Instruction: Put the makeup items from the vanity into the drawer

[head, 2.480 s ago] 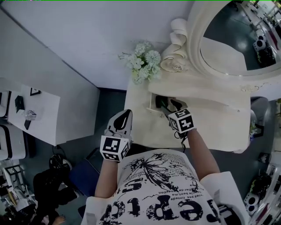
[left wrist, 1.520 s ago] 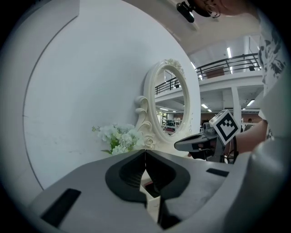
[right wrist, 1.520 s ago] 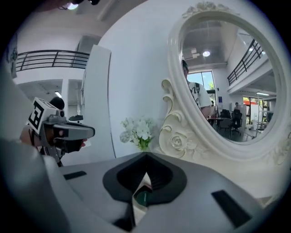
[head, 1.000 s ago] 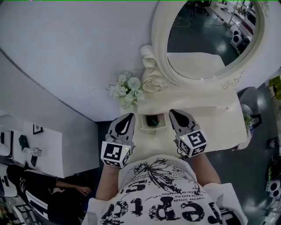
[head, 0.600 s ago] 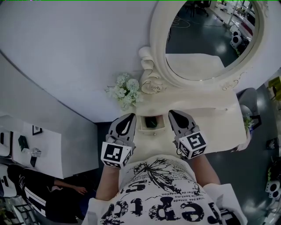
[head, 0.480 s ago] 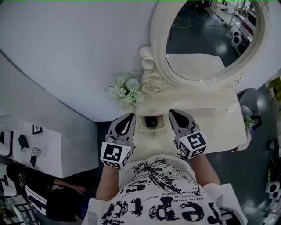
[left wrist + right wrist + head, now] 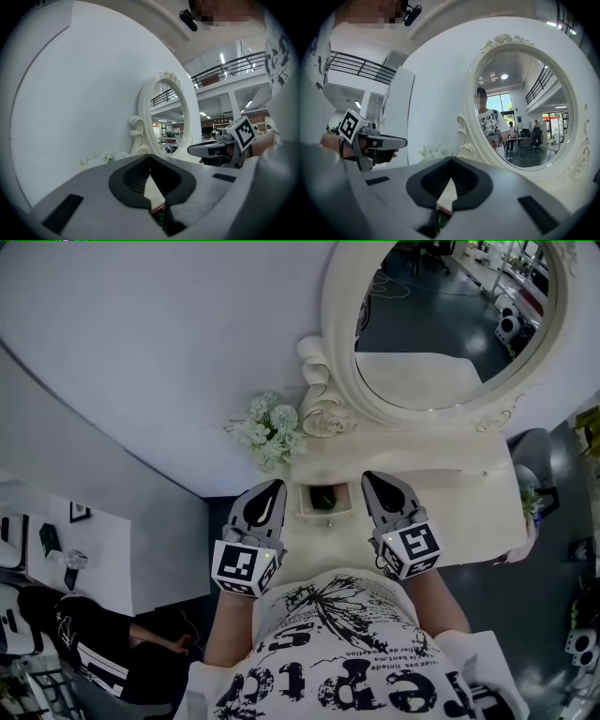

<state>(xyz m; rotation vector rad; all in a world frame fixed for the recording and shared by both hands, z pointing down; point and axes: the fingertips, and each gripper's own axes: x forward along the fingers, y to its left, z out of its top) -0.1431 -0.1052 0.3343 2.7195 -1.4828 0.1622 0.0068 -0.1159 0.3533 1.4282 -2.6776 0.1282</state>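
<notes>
The cream vanity [image 7: 450,498] has a small drawer [image 7: 323,513] pulled open at its front. A dark makeup item [image 7: 324,496] lies inside it. My left gripper [image 7: 277,485] hangs just left of the drawer, my right gripper [image 7: 367,477] just right of it. Both are shut with nothing between their jaws. In the left gripper view the jaws [image 7: 150,157] meet in a closed line, and the right gripper [image 7: 211,149] shows beside them. The right gripper view shows its jaws [image 7: 451,160] closed too, and the left gripper [image 7: 380,142]. No loose makeup items show on the vanity top.
A large oval mirror [image 7: 445,324] in a carved frame stands at the back of the vanity. White flowers [image 7: 267,430] sit at its left corner. A white wall runs behind. A person [image 7: 89,652] crouches on the floor at lower left, beside a white desk [image 7: 42,549].
My right gripper has drawn back out of the drawer and now sits beside it. Over the last second both grippers stay almost still. The person at lower left has shifted.
</notes>
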